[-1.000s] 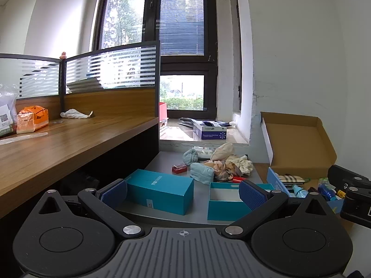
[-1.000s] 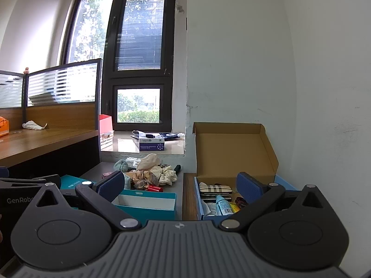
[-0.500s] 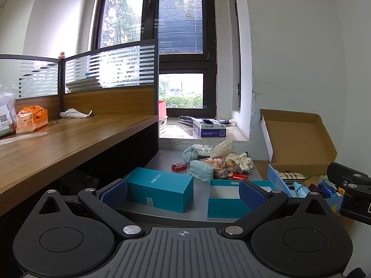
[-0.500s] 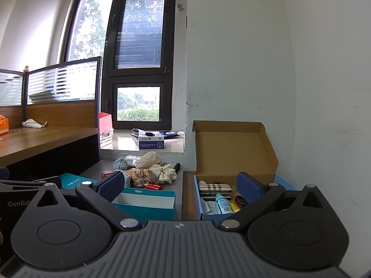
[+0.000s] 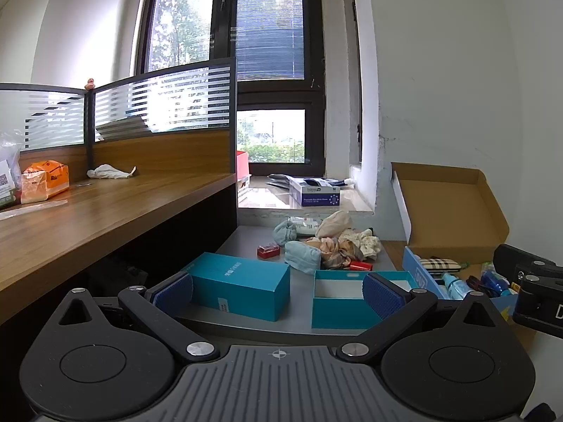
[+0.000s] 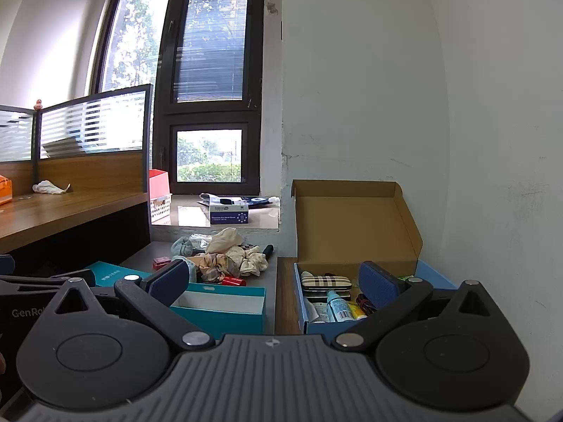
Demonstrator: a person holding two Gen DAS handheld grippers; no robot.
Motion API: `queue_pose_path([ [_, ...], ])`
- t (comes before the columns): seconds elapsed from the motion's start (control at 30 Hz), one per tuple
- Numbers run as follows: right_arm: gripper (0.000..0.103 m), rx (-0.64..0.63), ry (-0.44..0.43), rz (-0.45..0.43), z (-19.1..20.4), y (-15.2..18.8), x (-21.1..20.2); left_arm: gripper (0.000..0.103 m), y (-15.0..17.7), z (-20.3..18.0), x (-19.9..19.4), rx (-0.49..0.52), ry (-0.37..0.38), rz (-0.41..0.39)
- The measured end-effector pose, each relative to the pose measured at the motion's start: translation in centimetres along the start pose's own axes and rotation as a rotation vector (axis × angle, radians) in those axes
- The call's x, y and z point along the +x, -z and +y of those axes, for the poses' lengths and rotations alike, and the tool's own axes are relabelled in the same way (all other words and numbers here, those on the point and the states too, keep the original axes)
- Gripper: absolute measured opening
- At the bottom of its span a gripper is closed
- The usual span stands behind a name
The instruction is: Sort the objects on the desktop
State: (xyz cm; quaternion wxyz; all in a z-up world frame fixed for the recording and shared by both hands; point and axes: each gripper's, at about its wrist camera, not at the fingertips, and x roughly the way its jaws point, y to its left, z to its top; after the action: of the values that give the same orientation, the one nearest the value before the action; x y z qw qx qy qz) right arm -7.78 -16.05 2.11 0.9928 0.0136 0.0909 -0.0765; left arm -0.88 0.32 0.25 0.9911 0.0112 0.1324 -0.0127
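On a grey desk (image 5: pixel 246 242) lie a closed teal box (image 5: pixel 239 283), an open teal box (image 5: pixel 346 299), a small red case (image 5: pixel 268 250), a red tube (image 5: pixel 359 266) and a heap of socks and cloths (image 5: pixel 330 242). An open cardboard box (image 6: pixel 352 232) to the right holds a plaid case (image 6: pixel 325 281), a blue bottle (image 6: pixel 336 305) and small items. My left gripper (image 5: pixel 278 290) is open and empty, in front of the teal boxes. My right gripper (image 6: pixel 272 283) is open and empty, between the open teal box (image 6: pixel 221 306) and the cardboard box.
A wooden desk (image 5: pixel 88 211) with a glass partition stands to the left, with an orange packet (image 5: pixel 44 180) and a white cloth (image 5: pixel 107 172) on it. A windowsill (image 5: pixel 306 204) at the back holds a glove box (image 5: pixel 315 197). A white wall is on the right.
Both views have shifted slightly, with the objects sitting a little higher in frame. Both grippers have stayed open and empty.
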Motion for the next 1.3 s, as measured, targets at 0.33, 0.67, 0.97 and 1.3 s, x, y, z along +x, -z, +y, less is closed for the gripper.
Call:
queue_pose_path([
  [0.33, 0.103, 0.004, -0.005, 0.019, 0.0, 0.1, 1.0, 0.103, 0.2, -0.7, 1.1, 0.016, 0.018, 0.013],
  [0.67, 0.103, 0.014, 0.02, 0.049, -1.3, 0.5, 4.1, 0.103, 0.4, -1.7, 4.0, 0.034, 0.02, 0.038],
  [0.97, 0.103, 0.0, 0.062, 0.096, -3.4, 1.2, 8.6, 0.103, 0.9, -2.6, 7.9, 0.05, 0.007, 0.098],
  [1.3, 0.09, -0.042, 0.068, 0.181, -6.8, 1.4, 14.1, 0.103, 0.9, -3.3, 11.5, 0.079, 0.002, 0.129],
])
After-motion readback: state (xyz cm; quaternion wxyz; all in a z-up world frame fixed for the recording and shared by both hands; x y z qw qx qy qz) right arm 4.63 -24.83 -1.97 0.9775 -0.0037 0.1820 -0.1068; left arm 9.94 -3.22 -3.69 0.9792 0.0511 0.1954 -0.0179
